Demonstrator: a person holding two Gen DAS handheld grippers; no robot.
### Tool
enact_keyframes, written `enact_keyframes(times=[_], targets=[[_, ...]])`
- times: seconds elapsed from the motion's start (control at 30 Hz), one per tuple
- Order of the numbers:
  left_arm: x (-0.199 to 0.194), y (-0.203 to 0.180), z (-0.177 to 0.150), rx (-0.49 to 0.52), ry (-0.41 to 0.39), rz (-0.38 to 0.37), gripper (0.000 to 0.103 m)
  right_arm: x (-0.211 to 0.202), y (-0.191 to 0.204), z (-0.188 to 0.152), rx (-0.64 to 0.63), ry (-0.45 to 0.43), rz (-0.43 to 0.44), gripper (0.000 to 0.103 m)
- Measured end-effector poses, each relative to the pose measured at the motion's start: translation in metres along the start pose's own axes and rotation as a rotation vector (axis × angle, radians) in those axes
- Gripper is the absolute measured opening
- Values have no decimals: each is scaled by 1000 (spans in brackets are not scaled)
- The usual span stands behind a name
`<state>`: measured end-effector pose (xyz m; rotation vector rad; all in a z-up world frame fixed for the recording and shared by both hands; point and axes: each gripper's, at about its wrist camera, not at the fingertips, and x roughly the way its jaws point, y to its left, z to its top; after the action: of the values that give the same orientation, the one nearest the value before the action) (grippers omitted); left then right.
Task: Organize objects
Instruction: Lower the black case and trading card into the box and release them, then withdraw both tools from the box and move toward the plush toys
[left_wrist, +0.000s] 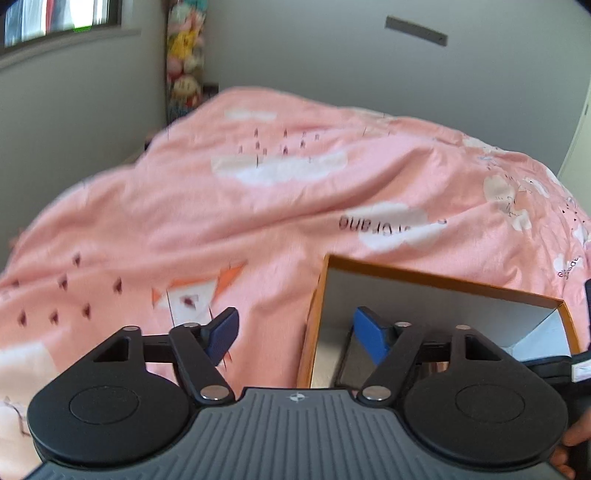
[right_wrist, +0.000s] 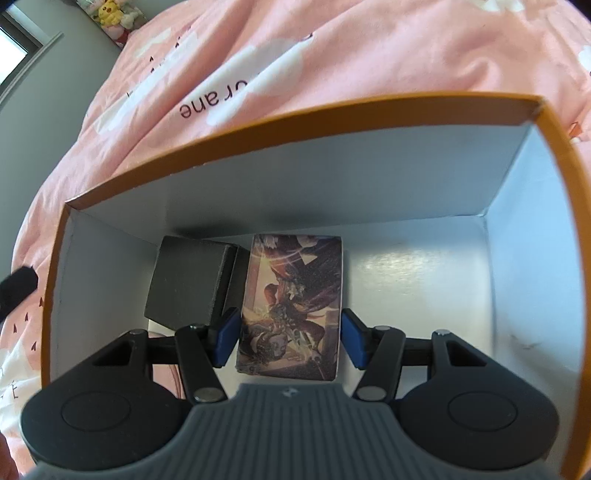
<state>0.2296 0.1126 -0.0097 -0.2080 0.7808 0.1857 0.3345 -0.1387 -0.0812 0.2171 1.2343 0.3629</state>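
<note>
An open orange box (right_wrist: 554, 155) with a pale grey-white inside sits on a bed covered by a pink duvet (left_wrist: 280, 206) printed with white clouds. The right tool (right_wrist: 289, 338) reaches down into the box, its blue pads pinching an illustrated card pack (right_wrist: 293, 295) by its two long sides; the left pad presses the pack's edge, the right pad sits at the other edge. The pack points toward the far wall of the box, with its far end close to that wall. Just left of it, a black box (right_wrist: 188, 280) lies tilted in the back left corner of the orange box, near the pack.

The left tool (left_wrist: 295, 334) hangs over the near left corner of the orange box (left_wrist: 443, 282), blue pads spread wide with nothing between them; one pad is over the duvet, the other over the inside of the box. Plush toys (left_wrist: 184, 55) stand in the far corner of the room
</note>
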Motion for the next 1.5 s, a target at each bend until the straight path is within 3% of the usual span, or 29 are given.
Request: enact_keyframes(times=[0.27,0.47,0.6,0.87,0.97,1.03,1.13,1.27,1.33,1.5], targets=[[14,10,-11,-53,82,-78,62,16,17,7,-31,-13,-7,60],[22,15,-13,-97,125,-144,48,22,25,8,-31,-8,41,60],[26,21,-13,-150,147,-189,44,27,30,8,-31,-1,97,61],[26,24,-11,-175,151,-199,44,27,29,12,-49,-1,158,65],[26,23,-11,-178,151,-206,43,19,29,11,-75,-13,165,55],[25,23,-11,-177,150,-205,43,14,27,10,-99,-17,132,39],[25,23,-12,-178,149,-206,43,12,24,9,-109,-18,113,31],[25,23,-12,-177,149,-204,43,5,29,2,-151,-17,125,35],[24,23,-12,-178,149,-202,43,3,39,-2,-223,0,101,55],[23,23,-13,-181,148,-199,43,8,54,-12,-369,30,14,51]])
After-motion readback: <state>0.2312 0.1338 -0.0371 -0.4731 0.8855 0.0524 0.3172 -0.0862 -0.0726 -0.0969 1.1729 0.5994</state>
